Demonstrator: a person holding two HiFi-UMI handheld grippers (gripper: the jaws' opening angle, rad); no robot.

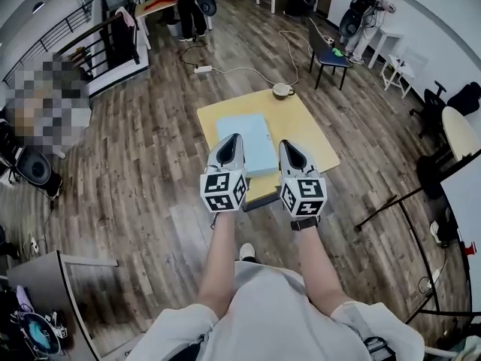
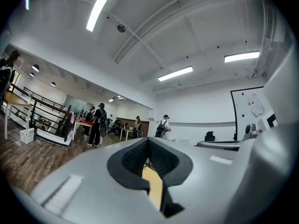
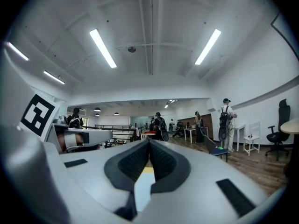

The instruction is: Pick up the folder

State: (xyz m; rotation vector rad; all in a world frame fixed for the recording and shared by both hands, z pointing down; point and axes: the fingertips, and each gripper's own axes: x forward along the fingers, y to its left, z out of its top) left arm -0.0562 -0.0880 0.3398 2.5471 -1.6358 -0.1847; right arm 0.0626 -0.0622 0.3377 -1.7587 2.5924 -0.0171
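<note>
A pale blue folder (image 1: 249, 143) lies flat on a small yellow table (image 1: 310, 135) in the head view. My left gripper (image 1: 231, 138) hangs above the folder's near left part, its jaws shut with nothing between them. My right gripper (image 1: 288, 146) is held beside it, over the table just right of the folder, also shut and empty. In the left gripper view the gripper (image 2: 148, 141) points level across the room, with a strip of the yellow table (image 2: 153, 186) showing below the pads. The right gripper view shows that gripper (image 3: 149, 143) level too, with a bit of pale folder (image 3: 143, 192) under it.
A cup (image 1: 282, 90) stands at the table's far edge. A dark chair (image 1: 328, 53) is beyond on the right, and a cable with a power strip (image 1: 203, 69) lies on the wood floor. Several people (image 1: 192, 2) stand at the far tables. A railing (image 1: 86, 37) runs along the left.
</note>
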